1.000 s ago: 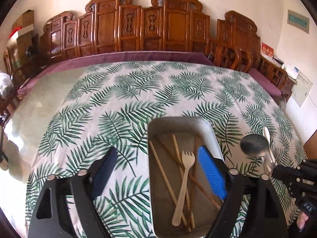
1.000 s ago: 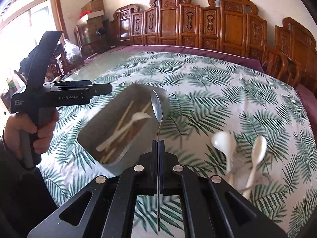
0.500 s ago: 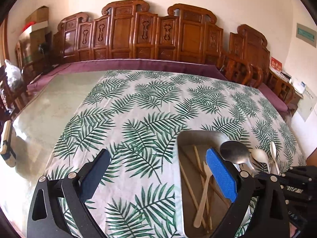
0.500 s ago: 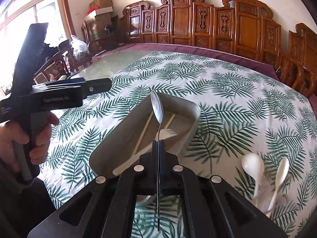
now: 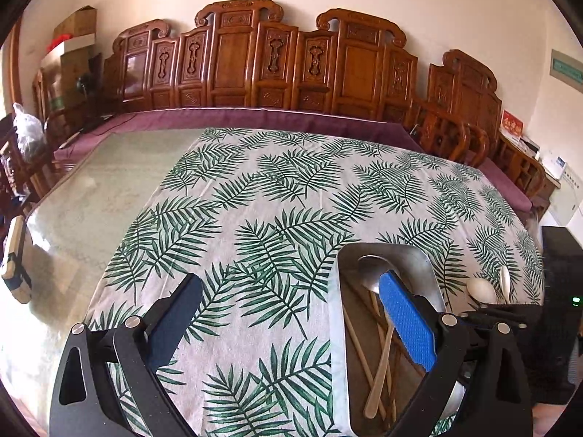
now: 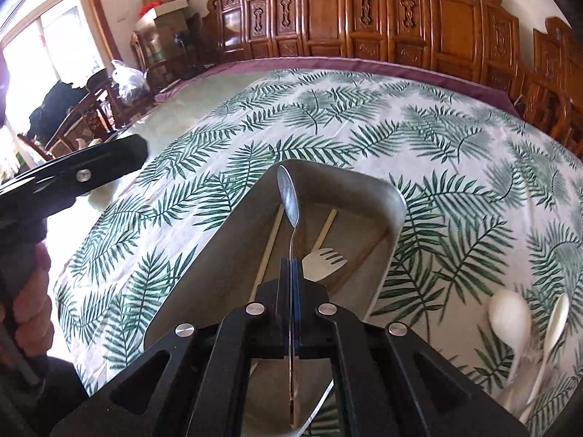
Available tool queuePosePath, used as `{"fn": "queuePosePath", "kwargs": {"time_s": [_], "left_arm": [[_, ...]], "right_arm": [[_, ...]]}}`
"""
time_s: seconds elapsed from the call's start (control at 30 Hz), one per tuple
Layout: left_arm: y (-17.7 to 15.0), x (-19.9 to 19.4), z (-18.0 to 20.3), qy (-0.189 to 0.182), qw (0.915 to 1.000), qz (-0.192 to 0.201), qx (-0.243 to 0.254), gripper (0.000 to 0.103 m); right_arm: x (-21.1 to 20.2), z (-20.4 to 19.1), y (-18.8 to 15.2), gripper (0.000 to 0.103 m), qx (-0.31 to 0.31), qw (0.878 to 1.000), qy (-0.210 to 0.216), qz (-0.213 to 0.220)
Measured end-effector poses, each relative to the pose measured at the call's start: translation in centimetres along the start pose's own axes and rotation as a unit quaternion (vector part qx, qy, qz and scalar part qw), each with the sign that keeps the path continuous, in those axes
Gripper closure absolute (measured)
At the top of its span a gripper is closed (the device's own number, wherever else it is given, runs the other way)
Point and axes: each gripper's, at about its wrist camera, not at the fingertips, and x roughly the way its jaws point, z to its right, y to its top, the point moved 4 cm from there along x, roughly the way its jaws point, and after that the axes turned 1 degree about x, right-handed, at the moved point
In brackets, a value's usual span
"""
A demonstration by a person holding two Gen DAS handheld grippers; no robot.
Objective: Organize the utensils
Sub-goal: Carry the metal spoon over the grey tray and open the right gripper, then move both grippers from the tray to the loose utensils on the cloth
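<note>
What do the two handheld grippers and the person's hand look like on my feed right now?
Both are matte black plastic with angular, cut-out finger frames and round silver screw heads. The left gripper has blue textured pads on its fingers. The right gripper shows a thin blue pad edge. The bare left hand wraps a black handle; no sleeve, cables or markings are visible.

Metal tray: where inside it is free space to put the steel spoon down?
In the metal tray, the bare floor lies along the far wall, beyond the chopsticks and the wooden fork. The middle is crowded. The right gripper holds the steel spoon above it.
</note>
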Motion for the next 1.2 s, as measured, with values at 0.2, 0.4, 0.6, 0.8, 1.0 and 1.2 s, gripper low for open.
{"fn": "queuePosePath", "kwargs": {"time_s": [0.2,0.4,0.6,0.8,1.0,1.2], "left_arm": [[0.0,0.0,0.0,0.000,1.0000,-0.001,0.000,0.009],[0.0,0.1,0.0,0.000,1.0000,-0.002,-0.001,0.009],[0.0,0.1,0.2,0.000,1.0000,-0.002,0.002,0.009],[-0.2,0.3,1.7,-0.009,0.9999,-0.004,0.006,0.009],[-0.6,0.3,4.7,-0.023,0.9993,-0.006,0.028,0.009],[-1.5,0.2,8.2,-0.042,0.9976,-0.011,0.054,0.009]], "right_arm": [[1.8,-0.4,-0.3,0.101,0.030,0.999,0.027,-0.018],[2.2,-0.7,-1.1,0.097,0.040,0.997,0.056,-0.026],[0.5,-0.5,-1.7,0.096,0.032,0.997,0.075,-0.008],[-3.4,1.3,-2.3,0.096,0.016,0.998,0.061,0.023],[-8.2,5.1,-3.5,0.096,0.001,0.999,0.021,0.051],[-12.2,9.8,-4.9,0.096,-0.002,0.997,-0.035,0.068]]}}
